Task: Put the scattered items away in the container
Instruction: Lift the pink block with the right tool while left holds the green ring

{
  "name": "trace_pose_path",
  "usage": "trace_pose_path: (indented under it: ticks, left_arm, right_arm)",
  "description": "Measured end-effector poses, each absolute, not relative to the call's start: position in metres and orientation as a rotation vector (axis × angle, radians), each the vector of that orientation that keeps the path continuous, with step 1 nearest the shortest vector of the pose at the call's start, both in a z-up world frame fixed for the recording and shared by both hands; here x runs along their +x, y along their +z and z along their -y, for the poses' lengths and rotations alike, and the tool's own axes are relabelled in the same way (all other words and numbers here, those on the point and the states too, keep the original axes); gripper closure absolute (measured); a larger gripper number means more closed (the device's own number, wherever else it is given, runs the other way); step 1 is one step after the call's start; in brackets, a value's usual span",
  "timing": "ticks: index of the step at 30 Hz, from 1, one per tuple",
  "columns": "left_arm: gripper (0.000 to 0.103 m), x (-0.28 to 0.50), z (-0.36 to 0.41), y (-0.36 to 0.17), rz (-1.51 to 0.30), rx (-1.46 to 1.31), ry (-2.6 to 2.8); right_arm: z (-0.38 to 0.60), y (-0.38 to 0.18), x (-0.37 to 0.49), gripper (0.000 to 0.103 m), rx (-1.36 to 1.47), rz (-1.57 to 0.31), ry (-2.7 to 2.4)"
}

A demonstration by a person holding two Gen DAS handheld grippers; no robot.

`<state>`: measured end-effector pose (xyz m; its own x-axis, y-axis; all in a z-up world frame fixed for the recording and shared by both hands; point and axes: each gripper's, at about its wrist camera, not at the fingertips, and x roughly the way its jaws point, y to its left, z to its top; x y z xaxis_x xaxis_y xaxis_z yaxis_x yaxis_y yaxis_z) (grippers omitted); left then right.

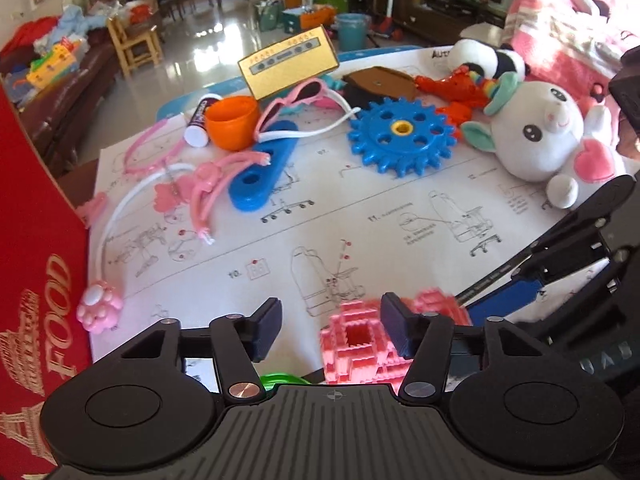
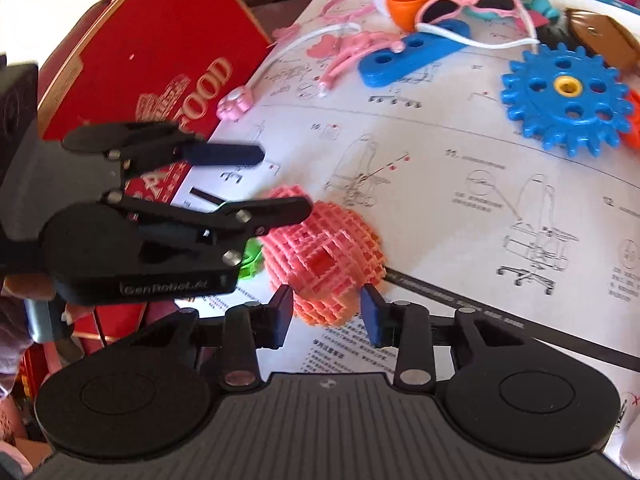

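Right wrist | pink lattice ball (image 2: 324, 256), red core | both hand-held grippers spread

Right gripper (image 2: 326, 312) has its fingers spread on either side of the pink lattice ball (image 2: 324, 256). Left gripper (image 2: 280, 178) sits just beside it, with the red box (image 2: 160, 48) behind.
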<state>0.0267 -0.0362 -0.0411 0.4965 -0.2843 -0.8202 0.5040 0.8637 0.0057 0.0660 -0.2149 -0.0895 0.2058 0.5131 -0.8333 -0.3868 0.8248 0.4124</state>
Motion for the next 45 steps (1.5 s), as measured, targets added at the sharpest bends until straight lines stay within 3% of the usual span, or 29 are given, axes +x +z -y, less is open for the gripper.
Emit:
trace_pose_path:
  ticks: [1, 10, 14, 24, 25, 27, 31, 36, 37, 39, 45]
  left_arm:
    - [0.042, 0.025, 0.036, -0.042, -0.946, 0.246, -0.505]
    - [0.039, -0.001, 0.055, -0.057, -0.948, 0.349, -0.537]
    - [0.028, 0.004, 0.046, -0.045, -0.904, 0.341, -0.517]
    - [0.024, 0.013, 0.06, -0.058, -0.902, 0.393, -0.569]
    - [0.027, 0.013, 0.061, -0.058, -0.901, 0.388, -0.58]
    - [0.045, 0.014, 0.063, -0.058, -0.906, 0.378, -0.61]
    - [0.05, 0.013, 0.062, -0.059, -0.899, 0.362, -0.61]
    - [0.05, 0.013, 0.059, -0.059, -0.912, 0.328, -0.613]
    - [0.041, 0.013, 0.059, -0.059, -0.916, 0.328, -0.617]
    - [0.038, 0.013, 0.06, -0.06, -0.912, 0.335, -0.607]
    - [0.048, 0.014, 0.062, -0.06, -0.914, 0.319, -0.585]
  right_arm:
    - [0.22, -0.089, 0.068, 0.072, 0.134, -1.205, 0.617]
    - [0.242, -0.092, 0.088, 0.071, 0.212, -1.217, 0.557]
    - [0.241, -0.082, 0.083, 0.043, 0.186, -1.168, 0.583]
    - [0.227, -0.086, 0.09, 0.043, 0.107, -1.139, 0.576]
    - [0.227, -0.087, 0.091, 0.043, 0.106, -1.136, 0.575]
    - [0.226, -0.089, 0.093, 0.045, 0.106, -1.133, 0.581]
    - [0.226, -0.09, 0.094, 0.052, 0.106, -1.143, 0.594]
    - [0.226, -0.09, 0.094, 0.053, 0.101, -1.144, 0.604]
    - [0.226, -0.091, 0.094, 0.053, 0.094, -1.142, 0.607]
    - [0.225, -0.091, 0.095, 0.053, 0.091, -1.139, 0.608]
    - [0.226, -0.092, 0.095, 0.052, 0.103, -1.129, 0.604]
